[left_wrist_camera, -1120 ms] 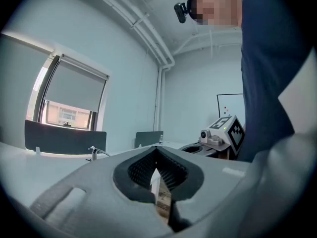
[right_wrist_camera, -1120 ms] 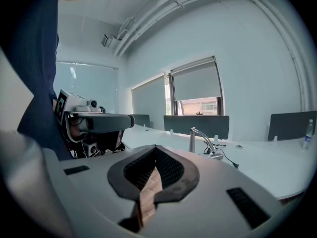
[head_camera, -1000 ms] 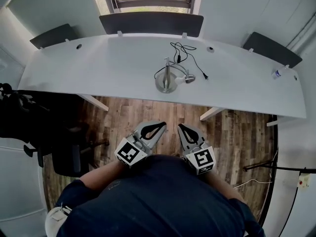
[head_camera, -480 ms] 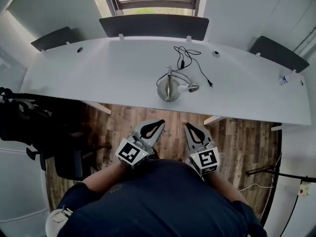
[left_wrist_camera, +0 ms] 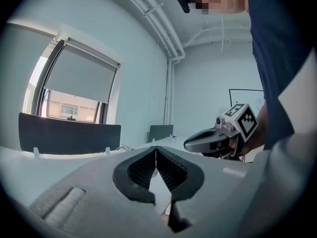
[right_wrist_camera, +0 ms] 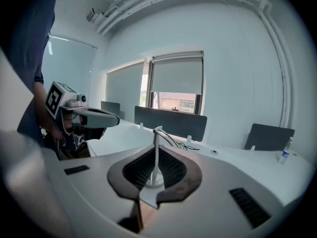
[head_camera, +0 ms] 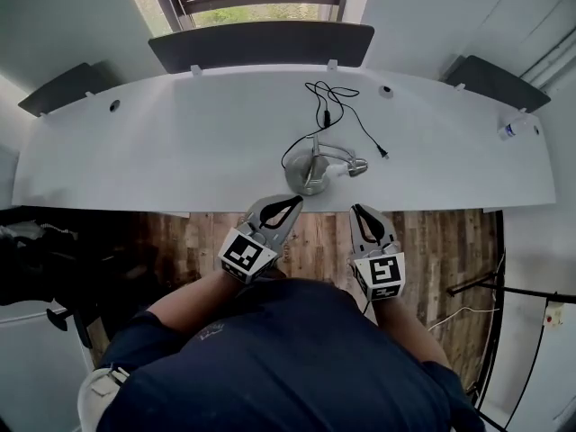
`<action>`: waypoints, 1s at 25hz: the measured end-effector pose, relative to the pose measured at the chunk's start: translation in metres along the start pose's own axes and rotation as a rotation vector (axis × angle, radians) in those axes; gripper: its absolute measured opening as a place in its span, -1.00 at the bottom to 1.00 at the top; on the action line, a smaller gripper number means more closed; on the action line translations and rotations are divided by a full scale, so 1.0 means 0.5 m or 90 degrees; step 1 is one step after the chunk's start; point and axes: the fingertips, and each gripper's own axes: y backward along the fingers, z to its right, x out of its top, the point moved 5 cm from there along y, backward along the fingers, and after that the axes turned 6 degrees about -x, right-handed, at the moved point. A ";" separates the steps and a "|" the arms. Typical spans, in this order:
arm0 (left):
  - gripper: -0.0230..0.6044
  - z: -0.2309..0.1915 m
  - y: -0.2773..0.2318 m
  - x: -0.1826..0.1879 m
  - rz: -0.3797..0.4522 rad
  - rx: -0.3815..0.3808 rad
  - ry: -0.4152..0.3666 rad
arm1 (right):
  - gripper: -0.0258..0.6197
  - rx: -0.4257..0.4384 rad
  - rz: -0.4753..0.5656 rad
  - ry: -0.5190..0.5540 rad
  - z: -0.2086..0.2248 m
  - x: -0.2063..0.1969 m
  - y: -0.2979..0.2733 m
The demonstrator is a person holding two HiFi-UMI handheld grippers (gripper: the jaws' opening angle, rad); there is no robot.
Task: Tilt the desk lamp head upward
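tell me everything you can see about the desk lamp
The desk lamp looks like silvery metal: a round base, a slim upright post and a thin curved arm ending in a small head, which sits low to the right of the base. It stands near the front edge of the white desk. Its black cord lies in loops behind it. Only the desk touches it.

Closed left gripper (left_wrist_camera: 156, 152) before white desk (left_wrist_camera: 29, 166)

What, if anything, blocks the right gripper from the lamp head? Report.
Nothing, so probably reachable: only bare desk lies between the shut right gripper and the lamp head.
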 end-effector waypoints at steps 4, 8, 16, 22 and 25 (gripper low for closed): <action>-0.90 -0.063 -0.033 -0.027 -0.016 -0.015 -0.011 | -0.88 -0.040 -0.013 0.015 0.011 0.004 -0.053; -0.90 -0.095 -0.073 -0.042 -0.041 -0.009 -0.016 | -0.88 -0.046 -0.024 0.022 0.029 -0.013 -0.091; -0.75 -0.142 -0.138 -0.094 -0.103 0.047 -0.002 | -0.70 -0.004 -0.053 0.065 0.071 -0.062 -0.178; -0.57 -0.164 -0.185 -0.124 -0.131 0.058 -0.015 | -0.49 0.009 -0.074 0.112 0.088 -0.095 -0.236; -0.51 -0.176 -0.210 -0.131 -0.130 0.060 -0.029 | -0.39 -0.005 -0.074 0.151 0.092 -0.099 -0.263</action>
